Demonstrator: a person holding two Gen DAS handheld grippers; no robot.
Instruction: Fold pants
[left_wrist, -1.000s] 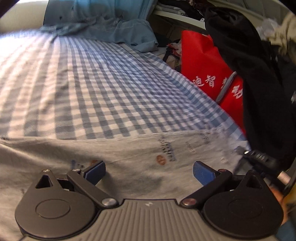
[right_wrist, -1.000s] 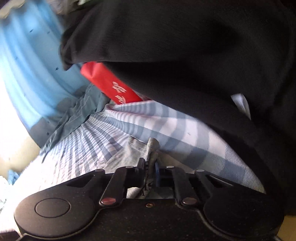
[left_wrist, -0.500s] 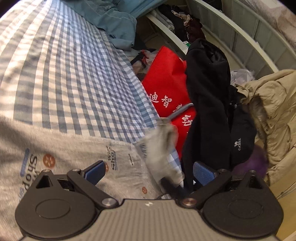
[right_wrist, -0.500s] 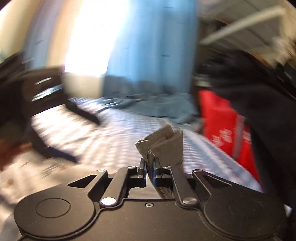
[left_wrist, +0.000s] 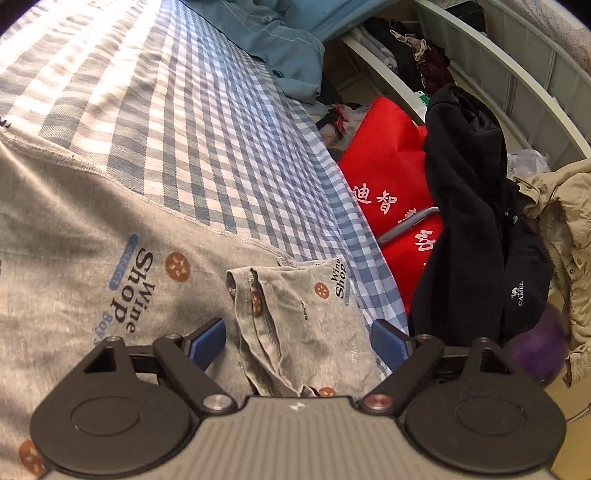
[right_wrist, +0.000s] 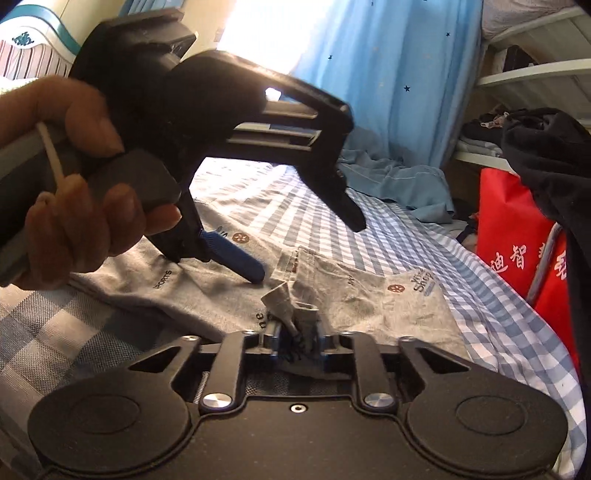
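Grey printed pants lie flat on the blue-and-white checked bed. One leg end is folded back onto the pants, its hem pointing up. My left gripper is open, its blue pads on either side of this folded end, just above the cloth. In the right wrist view my right gripper is shut on the bunched hem of the pants, low over the bed. The left gripper shows there too, open, held by a hand.
A red bag with white characters and a black garment stand off the bed's right edge. A beige jacket and a purple ball lie further right. Blue bedding is heaped at the bed's far end, below white shelves.
My right gripper has carried the pant leg end up and over, then down onto the pants. My left gripper has turned right towards the folded end and stayed open.
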